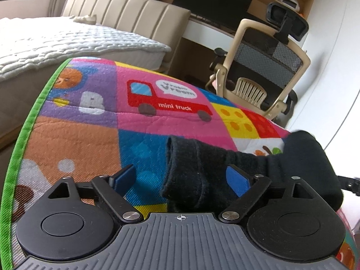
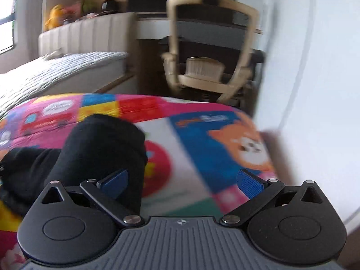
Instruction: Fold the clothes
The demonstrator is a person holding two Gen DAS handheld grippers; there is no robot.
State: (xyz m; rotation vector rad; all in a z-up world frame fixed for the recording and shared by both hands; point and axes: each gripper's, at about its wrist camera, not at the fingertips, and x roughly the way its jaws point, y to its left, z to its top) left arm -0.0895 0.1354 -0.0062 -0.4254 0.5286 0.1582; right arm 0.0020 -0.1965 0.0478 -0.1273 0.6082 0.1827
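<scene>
A black fleece garment [image 1: 198, 166] lies bunched on the colourful play mat [image 1: 144, 121], with a cuff-like end pointing left. My left gripper [image 1: 180, 180] is open wide over that end. Its right pad [image 1: 237, 181] sits against the cloth, while its left pad [image 1: 123, 177] stands clear over the mat. In the blurred right wrist view, the same garment [image 2: 101, 148] lies at the left. My right gripper [image 2: 182, 183] is open there, with only bare mat [image 2: 213, 148] between its fingers. Its left finger [image 2: 114, 182] is in front of the garment's edge.
A bed with a white quilted cover [image 1: 56, 42] runs along the mat's left side. A beige office chair [image 1: 263, 67] and a desk stand beyond the mat's far edge. A white wall [image 2: 315, 78] lies close on the right. The mat's green border [image 1: 27, 123] marks its left edge.
</scene>
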